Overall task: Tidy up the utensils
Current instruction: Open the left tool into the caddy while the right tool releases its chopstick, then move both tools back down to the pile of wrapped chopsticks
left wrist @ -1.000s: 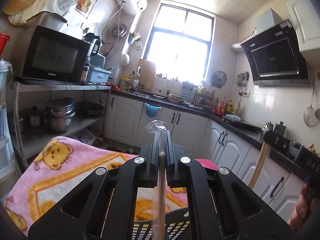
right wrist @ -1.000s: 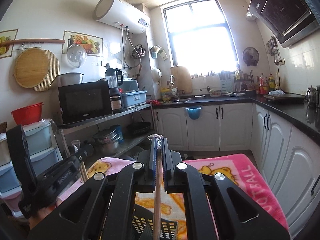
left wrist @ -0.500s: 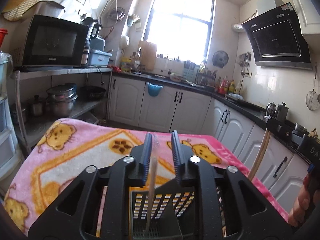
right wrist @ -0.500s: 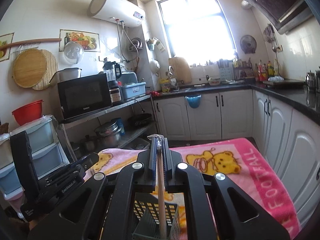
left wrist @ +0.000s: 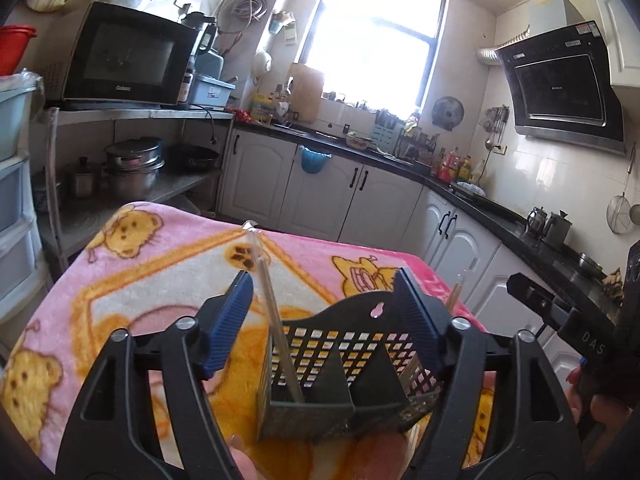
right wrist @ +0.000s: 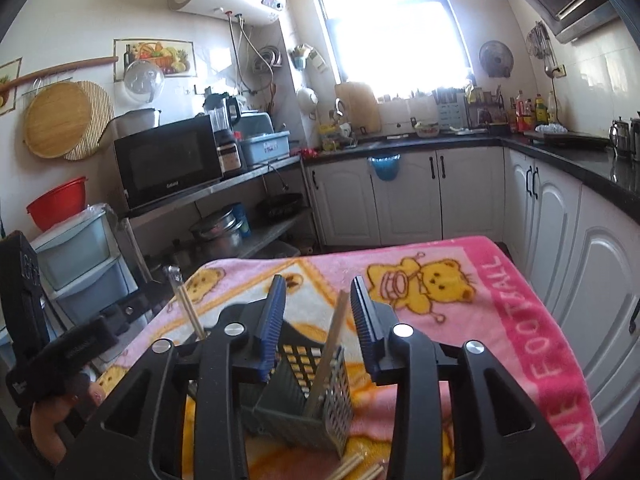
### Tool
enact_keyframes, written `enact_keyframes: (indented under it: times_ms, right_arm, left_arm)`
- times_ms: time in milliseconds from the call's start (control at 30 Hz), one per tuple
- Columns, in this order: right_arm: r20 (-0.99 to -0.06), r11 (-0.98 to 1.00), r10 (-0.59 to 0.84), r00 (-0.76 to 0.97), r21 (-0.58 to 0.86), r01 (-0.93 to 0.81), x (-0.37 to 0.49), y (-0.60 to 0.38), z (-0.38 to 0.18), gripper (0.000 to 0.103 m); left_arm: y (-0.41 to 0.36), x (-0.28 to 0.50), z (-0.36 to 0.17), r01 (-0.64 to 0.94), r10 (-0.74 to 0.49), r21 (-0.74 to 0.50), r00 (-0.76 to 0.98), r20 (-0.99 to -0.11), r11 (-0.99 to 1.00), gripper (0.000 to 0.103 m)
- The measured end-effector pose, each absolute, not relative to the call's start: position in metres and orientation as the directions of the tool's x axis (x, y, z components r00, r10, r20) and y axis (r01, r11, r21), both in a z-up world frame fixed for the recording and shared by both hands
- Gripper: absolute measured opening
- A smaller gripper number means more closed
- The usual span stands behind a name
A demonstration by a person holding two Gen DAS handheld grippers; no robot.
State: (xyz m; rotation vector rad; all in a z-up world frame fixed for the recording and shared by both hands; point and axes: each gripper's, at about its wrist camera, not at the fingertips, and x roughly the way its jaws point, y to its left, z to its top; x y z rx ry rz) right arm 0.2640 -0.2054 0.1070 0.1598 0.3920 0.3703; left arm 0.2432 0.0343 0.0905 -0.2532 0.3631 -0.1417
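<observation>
Both grippers' jaws are opening: the left gripper (left wrist: 324,316) frees a wrapped wooden chopstick pair (left wrist: 276,320) leaning in the dark perforated plastic utensil caddy (left wrist: 340,364); the right gripper (right wrist: 318,320) frees another pair (right wrist: 328,352), standing there between its blue pads

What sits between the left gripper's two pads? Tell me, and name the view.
In the left wrist view, a wrapped chopstick pair stands in the black holder, between the left gripper's opening jaws. Neither pad touches it.
</observation>
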Motion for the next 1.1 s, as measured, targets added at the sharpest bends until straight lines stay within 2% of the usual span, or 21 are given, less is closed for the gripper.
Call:
enact_keyframes:
  times_ms: [33, 100, 233, 533, 1100]
  right_arm:
    - [-0.346, 0.922, 0.38, 0.858, 0.221, -0.319, 0.262, -0.206, 0.107, 0.039]
    - [-0.353, 0.922, 0.38, 0.855, 0.217, -0.321, 0.257, -0.208, 0.106, 0.04]
    - [-0.366, 0.921, 0.384, 0.848, 0.212, -0.326, 0.246, -0.21, 0.105, 0.045]
    - [-0.389, 0.919, 0.394, 0.833, 0.197, -0.343, 0.221, -0.212, 0.1, 0.055]
    - [-0.476, 0.917, 0.397, 0.785, 0.16, -0.367, 0.187, -0.199, 0.07, 0.057]
  left_arm:
    - [0.035, 0.24, 0.09, 0.086, -0.178, -0.272, 0.925, -0.335, 0.959, 0.07]
    - [0.037, 0.236, 0.09, 0.081, -0.18, -0.286, 0.922, -0.342, 0.955, 0.081]
    - [0.038, 0.225, 0.09, 0.078, -0.182, -0.294, 0.921, -0.343, 0.952, 0.092]
    - [0.041, 0.203, 0.087, 0.074, -0.186, -0.31, 0.919, -0.348, 0.948, 0.092]
    - [0.059, 0.183, 0.059, 0.018, -0.16, -0.319, 0.891, -0.426, 0.947, 0.093]
